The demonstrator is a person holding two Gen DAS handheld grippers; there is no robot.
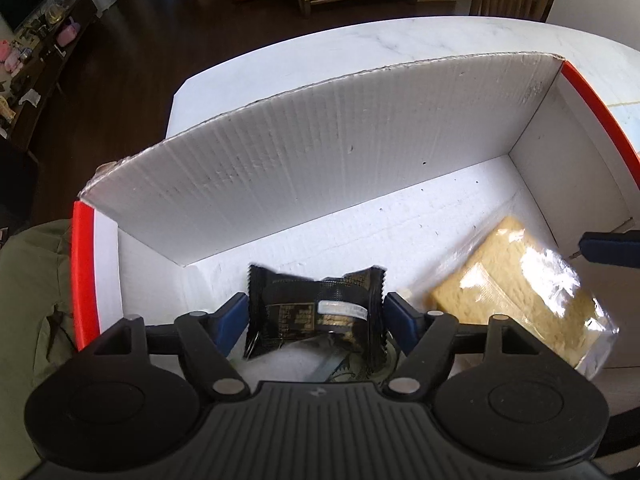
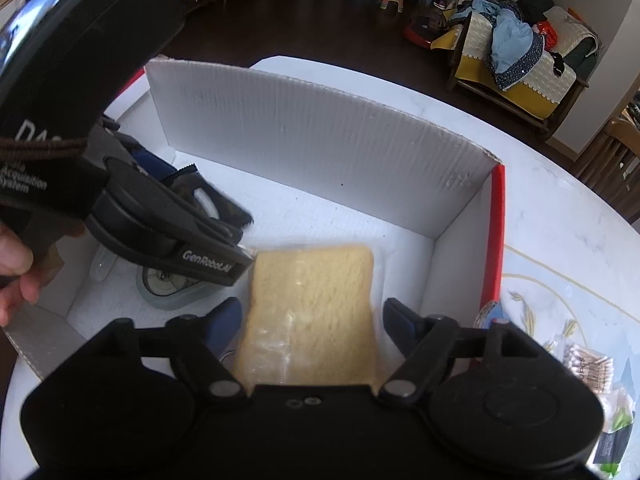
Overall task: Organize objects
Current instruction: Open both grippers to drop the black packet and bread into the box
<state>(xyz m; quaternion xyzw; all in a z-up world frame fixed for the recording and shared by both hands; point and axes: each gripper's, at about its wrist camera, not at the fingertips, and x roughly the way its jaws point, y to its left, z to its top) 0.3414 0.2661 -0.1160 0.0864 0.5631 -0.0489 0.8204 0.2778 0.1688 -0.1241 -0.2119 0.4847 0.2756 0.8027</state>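
Observation:
A white cardboard box (image 1: 320, 160) with a red rim stands on the marble table (image 1: 360, 48). A black snack packet (image 1: 312, 320) lies on the box floor between the blue fingers of my left gripper (image 1: 316, 308); the pads stand at its crimped ends without squeezing it. To its right lies a slice of bread in a clear bag (image 1: 508, 292). In the right wrist view the bread (image 2: 312, 280) sits between the fingers of my right gripper (image 2: 310, 314), with a gap on each side. The left gripper's body (image 2: 160, 232) hides most of the packet there.
A round clear plastic item (image 2: 172, 292) lies on the box floor under the left gripper. Small packets (image 2: 588, 368) rest on the table (image 2: 560, 220) right of the box. Green cloth (image 1: 32, 300) lies left of it. A hand (image 2: 12, 272) holds the left gripper.

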